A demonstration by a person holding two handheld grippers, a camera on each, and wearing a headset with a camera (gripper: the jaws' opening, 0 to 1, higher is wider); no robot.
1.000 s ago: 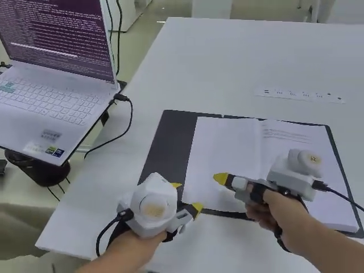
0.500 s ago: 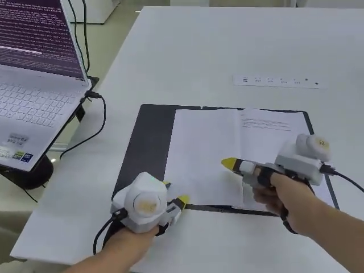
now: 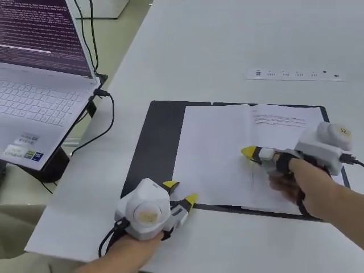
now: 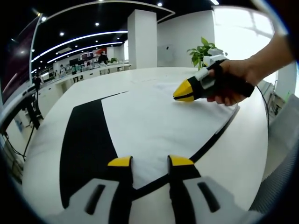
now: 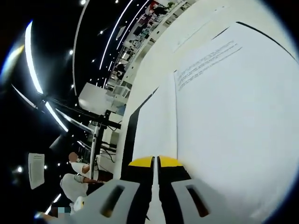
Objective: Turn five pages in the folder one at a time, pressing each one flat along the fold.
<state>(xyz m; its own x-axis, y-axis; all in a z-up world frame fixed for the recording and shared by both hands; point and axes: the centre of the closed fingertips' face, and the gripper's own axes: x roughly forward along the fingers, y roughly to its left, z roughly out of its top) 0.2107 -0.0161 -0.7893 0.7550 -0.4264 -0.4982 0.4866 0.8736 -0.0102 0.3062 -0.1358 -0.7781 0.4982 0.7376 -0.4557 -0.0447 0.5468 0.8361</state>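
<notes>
One open folder [image 3: 156, 142], left claw [image 3: 181, 191] parted at its near edge, right claw [image 3: 248, 152] shut at the fold [image 3: 251, 128]

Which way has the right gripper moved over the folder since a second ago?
Yes. The right gripper slid rightward from the left page to the fold.

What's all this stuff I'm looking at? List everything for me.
table: one, white.
folder: one, black, open on the table.
pages: white stack, inside the folder.
laptop: one, white, purple screen, far left.
cables: several, black, beside the laptop.
power strip: one, white, beyond the folder.
left gripper: one, white, yellow tips, open, at the folder's near edge.
right gripper: one, same colours, shut, tip on the pages.
left hand: one, holding the left gripper.
right hand: one, holding the right gripper.
</notes>
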